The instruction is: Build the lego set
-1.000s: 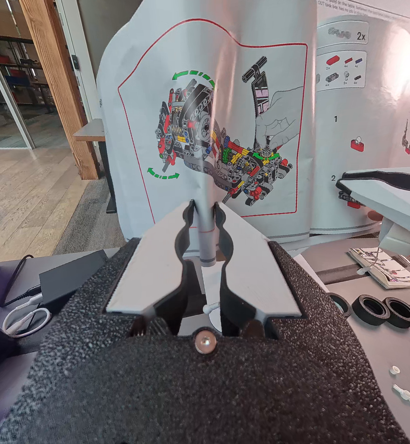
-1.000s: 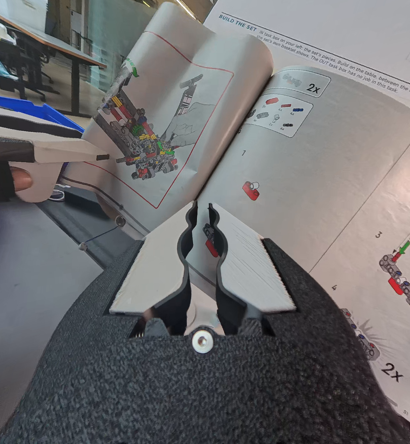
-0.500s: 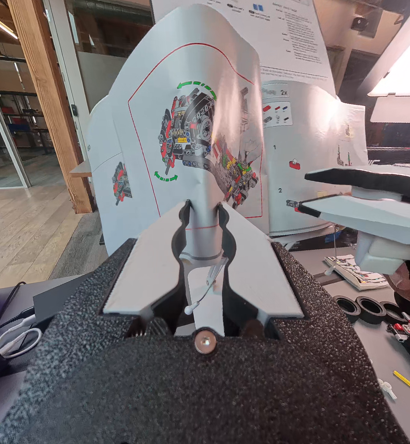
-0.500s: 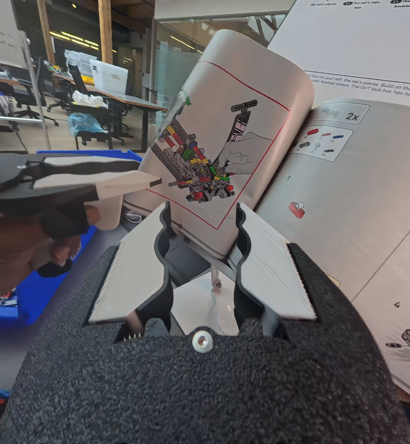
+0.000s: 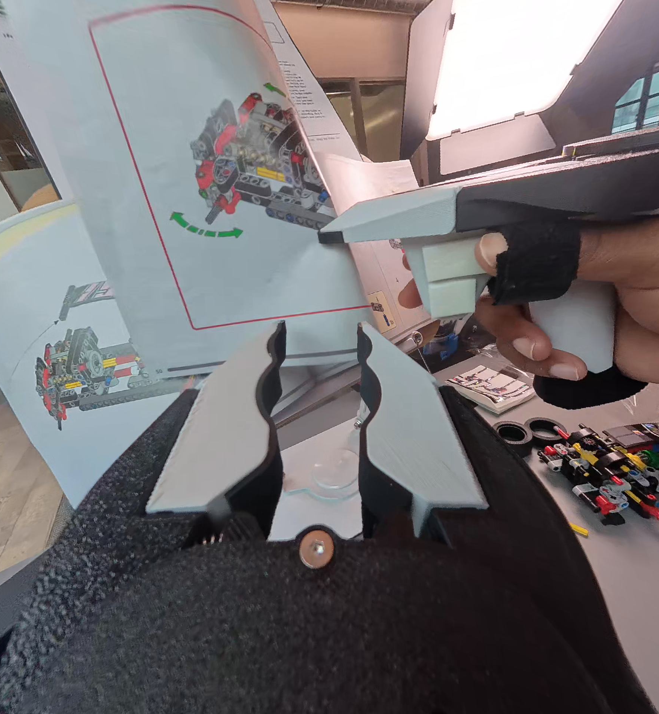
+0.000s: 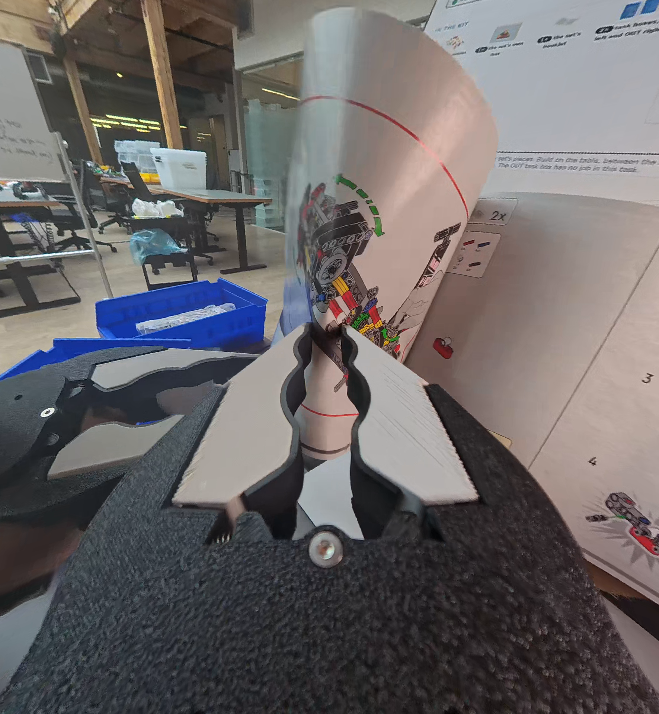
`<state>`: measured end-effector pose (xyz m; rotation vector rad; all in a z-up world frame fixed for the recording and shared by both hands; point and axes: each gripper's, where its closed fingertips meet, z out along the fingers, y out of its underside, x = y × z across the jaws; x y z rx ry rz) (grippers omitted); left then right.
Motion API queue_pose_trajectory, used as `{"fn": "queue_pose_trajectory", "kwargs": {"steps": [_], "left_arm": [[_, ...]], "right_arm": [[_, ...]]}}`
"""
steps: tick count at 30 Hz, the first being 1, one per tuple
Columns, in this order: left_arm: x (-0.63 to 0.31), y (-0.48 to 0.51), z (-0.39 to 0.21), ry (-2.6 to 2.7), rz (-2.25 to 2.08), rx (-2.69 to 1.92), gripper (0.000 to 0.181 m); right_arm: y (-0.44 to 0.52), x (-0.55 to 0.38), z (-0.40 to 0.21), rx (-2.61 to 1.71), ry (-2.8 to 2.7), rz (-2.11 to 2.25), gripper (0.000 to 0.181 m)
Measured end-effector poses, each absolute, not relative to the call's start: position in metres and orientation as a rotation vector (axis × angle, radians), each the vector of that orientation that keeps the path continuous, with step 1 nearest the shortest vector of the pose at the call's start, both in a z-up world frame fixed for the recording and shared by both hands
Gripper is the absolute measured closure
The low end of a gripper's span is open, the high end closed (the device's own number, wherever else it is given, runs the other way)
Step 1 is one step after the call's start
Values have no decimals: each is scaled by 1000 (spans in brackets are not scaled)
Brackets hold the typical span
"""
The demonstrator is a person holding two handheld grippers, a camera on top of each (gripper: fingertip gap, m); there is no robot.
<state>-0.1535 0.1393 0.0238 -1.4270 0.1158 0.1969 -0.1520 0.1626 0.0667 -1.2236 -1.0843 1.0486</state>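
A: Nearest the lens, the left gripper [image 5: 320,332] stands with its jaws apart, nothing between them. The page [image 5: 211,162] rises just beyond its tips.

B: And the right gripper [image 6: 326,332]?

A: Its tips are pinched onto that same page [image 6: 378,193], low on the sheet, whose long axis runs upright and curls leftward. So the right one has the sheet; the left is free and close beside it.

B: Where's the build itself?

A: The half-built lego model [image 5: 621,467] lies on the grey table [image 5: 610,579] to the left gripper's right, black tyres [image 5: 528,432] just behind it. Farther off, a blue bin [image 6: 188,317].

B: Any writing?

A: The instruction booklet [image 6: 552,347] carries printed step numerals and part counts; a sheet behind bears text too. No brand mark is visible.
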Motion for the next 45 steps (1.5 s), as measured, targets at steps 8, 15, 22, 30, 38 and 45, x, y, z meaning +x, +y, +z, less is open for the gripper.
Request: {"fn": "queue_pose_trajectory", "kwargs": {"steps": [8,15,22,30,38,45], "left_arm": [[-200,126,33,-149,-119,-1347,127],[-219,124,61,-21,-518,-1365,103],[-168,98,71,353,-606,-1413,178],[-148,82,76,371,-786,-1343,181],[-172,82,67,290,-767,-1376,181],[-183,79,66,235,-754,-1375,181]], "right_arm": [[175,-141,68,-1216,-1046,1108,176],[172,-129,63,-1171,-1120,1378,175],[188,-124,58,-1202,-1107,1423,174],[184,-127,57,-1186,-1111,1450,174],[188,-112,57,-1182,-1113,1564,181],[200,-101,59,-1181,-1058,1481,181]]}}
